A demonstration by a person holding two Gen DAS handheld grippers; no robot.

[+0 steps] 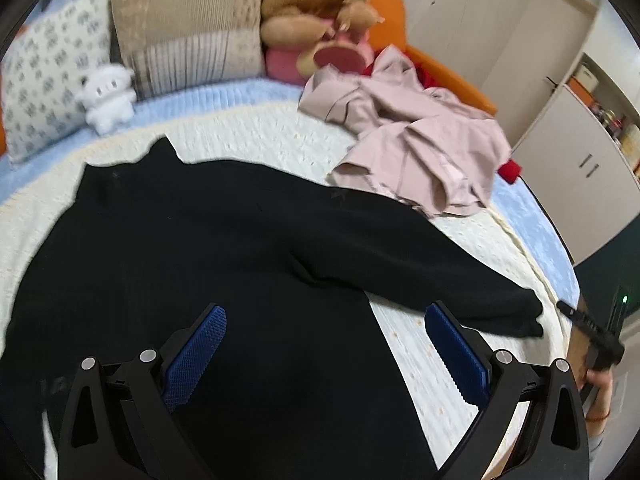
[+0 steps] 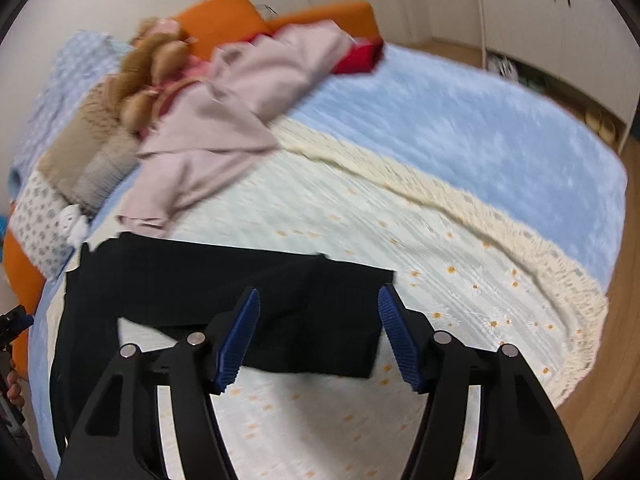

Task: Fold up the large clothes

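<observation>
Bed (image 2: 460, 128): wide, under a pale blue sheet, with a cream daisy-print coverlet (image 2: 360, 216) spread on top, fringed along its far edge; orange headboard (image 2: 224, 20) behind; white cupboards (image 1: 576, 160) and wood floor (image 2: 624, 280) beyond the bed's edge.
Black sweater (image 1: 192, 240): laid flat on the coverlet, neck toward the pillows, one sleeve (image 2: 304, 312) stretched sideways, its cuff ending short of the fringe; fabric dark, plain, a crease at the armpit.
Pink garment (image 1: 416, 140): crumpled heap past the sleeve, just beside the sweater's shoulder.
Beige ribbed cushion (image 1: 188, 28), patterned pillow (image 1: 44, 80), brown plush (image 1: 316, 0), small white plush (image 1: 106, 98): ranged along the headboard, well apart from the sweater.
Bare coverlet between cuff and fringe, and in front of the sleeve.
Left hand-held gripper (image 1: 324, 344): released, jaws spread wide, above the sweater's body and hem edge.
Right hand-held gripper (image 2: 318, 336): released, jaws spread on both sides of the sleeve near the cuff, contact not discernible
</observation>
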